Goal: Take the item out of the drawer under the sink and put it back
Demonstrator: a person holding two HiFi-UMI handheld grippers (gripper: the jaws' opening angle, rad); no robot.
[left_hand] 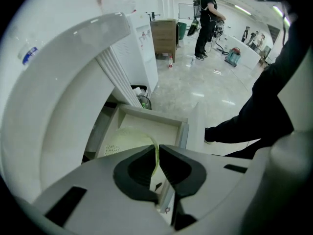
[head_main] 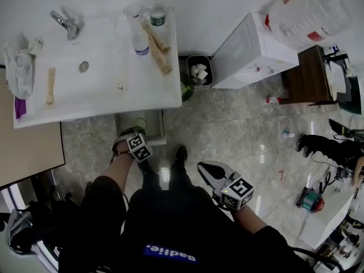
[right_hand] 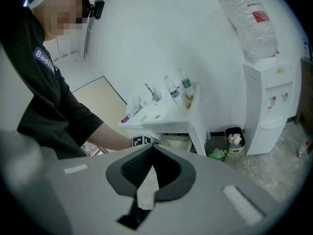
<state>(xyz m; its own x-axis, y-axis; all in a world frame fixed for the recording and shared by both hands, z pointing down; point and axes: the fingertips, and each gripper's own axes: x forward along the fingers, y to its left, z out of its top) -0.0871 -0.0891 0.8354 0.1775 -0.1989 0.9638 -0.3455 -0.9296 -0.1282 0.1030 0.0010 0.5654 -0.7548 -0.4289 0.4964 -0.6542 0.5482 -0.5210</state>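
Note:
Under the white sink [head_main: 85,90] a pale drawer [head_main: 140,124] stands pulled out. My left gripper [head_main: 128,136] hangs just in front of it, low by the floor. In the left gripper view the jaws [left_hand: 158,147] are shut on the edge of a thin, pale yellow-green sheet [left_hand: 124,137], which hangs over the open drawer [left_hand: 151,114]. My right gripper [head_main: 200,166] stays back to the right, above the floor. Its jaws [right_hand: 152,147] are shut with nothing between them. From there I also see the sink [right_hand: 156,114] and the left gripper's marker cube [right_hand: 142,141].
Bottles and wooden sticks [head_main: 153,33] crowd the counter's right end. A small bin [head_main: 199,71] and a water dispenser [head_main: 250,50] stand right of the sink, then a wooden cabinet [head_main: 307,75]. My shoes [head_main: 179,152] are near the drawer. Another person [left_hand: 208,18] stands far off.

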